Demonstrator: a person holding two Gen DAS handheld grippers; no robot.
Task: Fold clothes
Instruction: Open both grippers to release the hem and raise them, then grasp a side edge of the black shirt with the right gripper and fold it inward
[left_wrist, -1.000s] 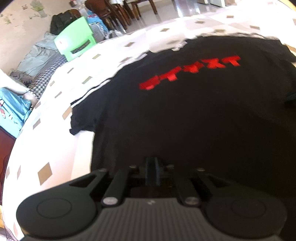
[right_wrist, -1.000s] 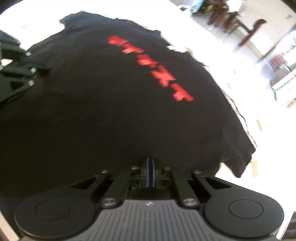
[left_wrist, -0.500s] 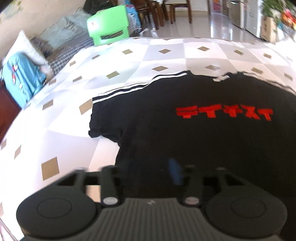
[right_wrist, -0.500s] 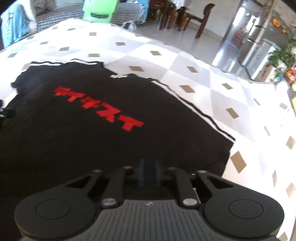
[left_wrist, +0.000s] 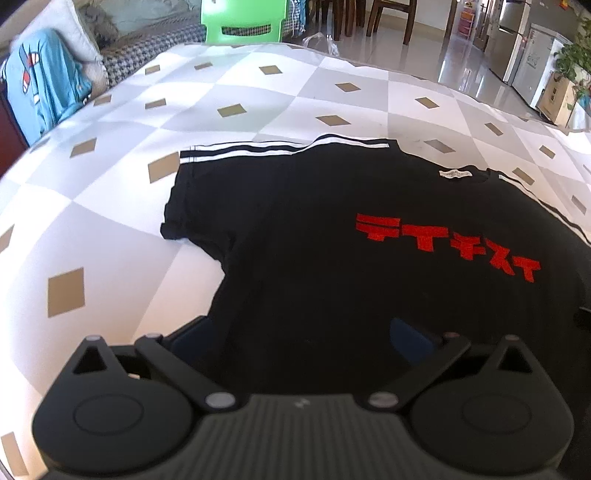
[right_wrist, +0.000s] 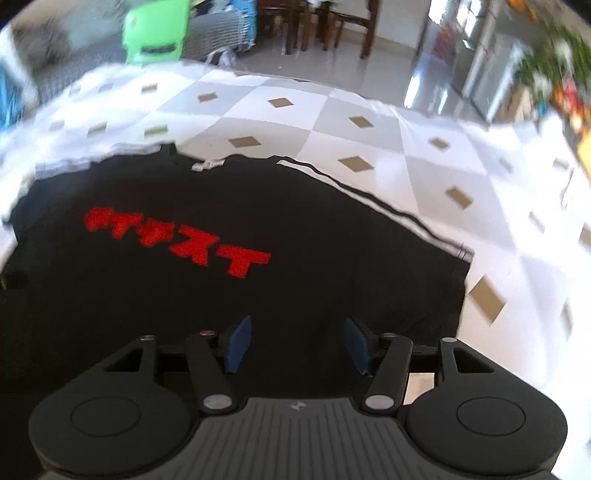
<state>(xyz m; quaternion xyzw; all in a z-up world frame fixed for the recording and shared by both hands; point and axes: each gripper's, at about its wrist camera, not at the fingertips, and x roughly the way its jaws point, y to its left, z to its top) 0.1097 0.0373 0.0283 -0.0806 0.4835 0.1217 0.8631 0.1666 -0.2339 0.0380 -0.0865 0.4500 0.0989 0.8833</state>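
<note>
Black T-shirt (left_wrist: 332, 236) spread flat, red lettering (left_wrist: 447, 247), white-striped sleeves

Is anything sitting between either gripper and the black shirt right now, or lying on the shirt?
Nothing visible. The shirt lies flat on the checked cover, with nothing on it. The left gripper and right gripper hang just over its near edge, jaws opening, only cloth below them.

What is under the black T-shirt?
The black T-shirt lies flat on a white-and-grey checked cloth with tan diamonds. The part of the cloth beneath the shirt is covered.
</note>
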